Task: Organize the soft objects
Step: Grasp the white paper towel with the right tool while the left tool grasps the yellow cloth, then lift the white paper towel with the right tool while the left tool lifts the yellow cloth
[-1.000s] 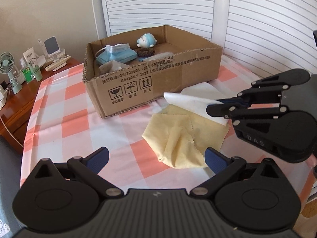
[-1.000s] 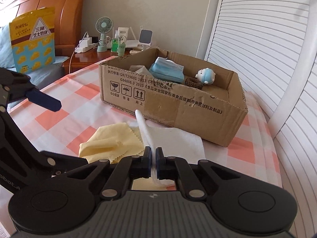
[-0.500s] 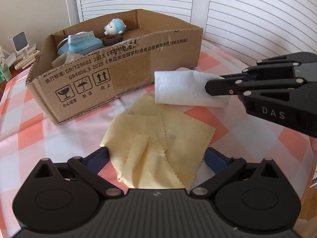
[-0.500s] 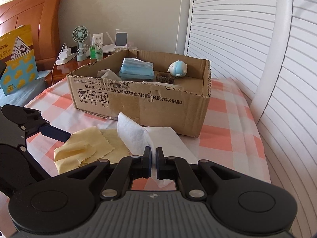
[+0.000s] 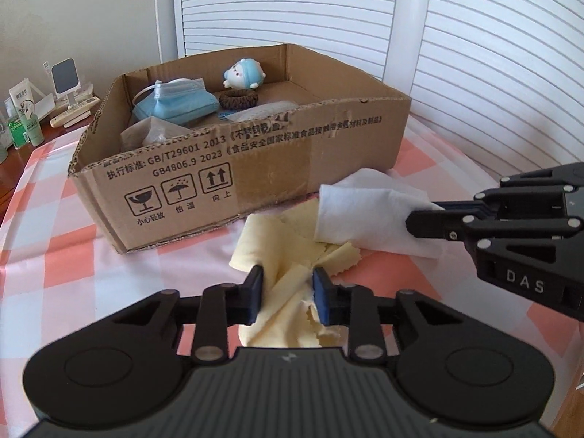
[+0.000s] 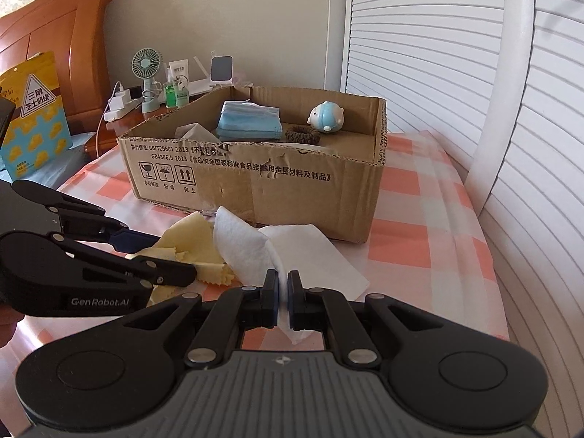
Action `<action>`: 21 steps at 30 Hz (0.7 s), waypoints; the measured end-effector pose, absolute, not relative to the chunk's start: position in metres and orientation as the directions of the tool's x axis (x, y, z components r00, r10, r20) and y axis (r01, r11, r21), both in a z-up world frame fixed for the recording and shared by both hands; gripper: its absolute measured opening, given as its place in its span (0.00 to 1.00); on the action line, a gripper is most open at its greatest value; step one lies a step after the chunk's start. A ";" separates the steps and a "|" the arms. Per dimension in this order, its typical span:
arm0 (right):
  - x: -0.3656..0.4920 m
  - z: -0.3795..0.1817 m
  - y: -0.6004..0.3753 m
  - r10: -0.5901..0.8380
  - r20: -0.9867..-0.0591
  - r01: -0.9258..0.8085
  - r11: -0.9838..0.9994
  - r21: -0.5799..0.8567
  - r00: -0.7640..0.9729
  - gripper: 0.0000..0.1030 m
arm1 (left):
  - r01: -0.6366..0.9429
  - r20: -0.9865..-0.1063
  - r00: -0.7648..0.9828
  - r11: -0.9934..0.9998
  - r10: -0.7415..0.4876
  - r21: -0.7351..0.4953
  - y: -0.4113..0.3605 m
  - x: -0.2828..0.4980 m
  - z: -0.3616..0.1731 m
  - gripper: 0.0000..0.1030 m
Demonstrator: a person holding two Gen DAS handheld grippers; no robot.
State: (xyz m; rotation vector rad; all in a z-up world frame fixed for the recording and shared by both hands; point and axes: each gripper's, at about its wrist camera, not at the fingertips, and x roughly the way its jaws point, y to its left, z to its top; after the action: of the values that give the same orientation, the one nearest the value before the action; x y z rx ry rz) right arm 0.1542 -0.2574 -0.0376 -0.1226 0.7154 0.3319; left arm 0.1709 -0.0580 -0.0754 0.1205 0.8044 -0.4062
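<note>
A small mint-green desk fan [image 6: 146, 64], a green plastic bottle [image 6: 170, 93] and a white phone stand [image 6: 221, 69] crowd a wooden nightstand [image 6: 120, 124]. A yellow snack bag [image 6: 34, 113] leans against the orange wooden headboard [image 6: 84, 47]. White louvred shutters [image 5: 492, 54] stand behind.

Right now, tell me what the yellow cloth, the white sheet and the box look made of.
Yellow cloth: thin matte fabric, likely microfiber; zigzag-cut edges, soft folds. White sheet: probably paper towel or nonwoven wipe; matte, holds a curl. Box: brown corrugated cardboard; fluting shows along its torn rim.
</note>
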 end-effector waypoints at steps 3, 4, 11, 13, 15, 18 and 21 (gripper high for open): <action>0.155 -0.040 -0.257 0.271 -0.669 -0.352 0.936 0.015 0.693 0.09 | 0.400 -0.720 0.616 0.915 -0.319 -0.064 -0.055 0.173 -0.075 0.23; 0.156 -0.041 -0.256 0.275 -0.672 -0.356 0.934 0.018 0.688 0.11 | 0.399 -0.720 0.616 0.915 -0.319 -0.063 -0.055 0.173 -0.075 0.23; 0.159 -0.048 -0.249 0.298 -0.690 -0.393 0.919 0.022 0.659 0.23 | 0.403 -0.718 0.618 0.913 -0.320 -0.059 -0.056 0.175 -0.075 0.23; 0.161 -0.051 -0.247 0.301 -0.696 -0.404 0.915 0.018 0.651 0.25 | 0.402 -0.717 0.621 0.914 -0.318 -0.056 -0.056 0.175 -0.075 0.24; 0.162 -0.052 -0.244 0.301 -0.699 -0.415 0.910 0.007 0.649 0.25 | 0.396 -0.714 0.628 0.917 -0.310 -0.051 -0.057 0.176 -0.076 0.24; 0.164 -0.054 -0.239 0.298 -0.700 -0.430 0.902 -0.014 0.649 0.25 | 0.396 -0.715 0.628 0.917 -0.308 -0.047 -0.058 0.178 -0.076 0.24; 0.164 -0.054 -0.236 0.289 -0.702 -0.438 0.898 -0.035 0.651 0.14 | 0.389 -0.715 0.622 0.919 -0.318 -0.070 -0.054 0.179 -0.075 0.21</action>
State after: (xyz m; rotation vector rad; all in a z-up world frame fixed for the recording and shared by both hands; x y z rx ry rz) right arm 0.1636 -0.2362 -0.0539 -0.2093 0.7573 0.4161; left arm 0.1786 -0.0543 -0.0750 0.0946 0.8020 -0.4068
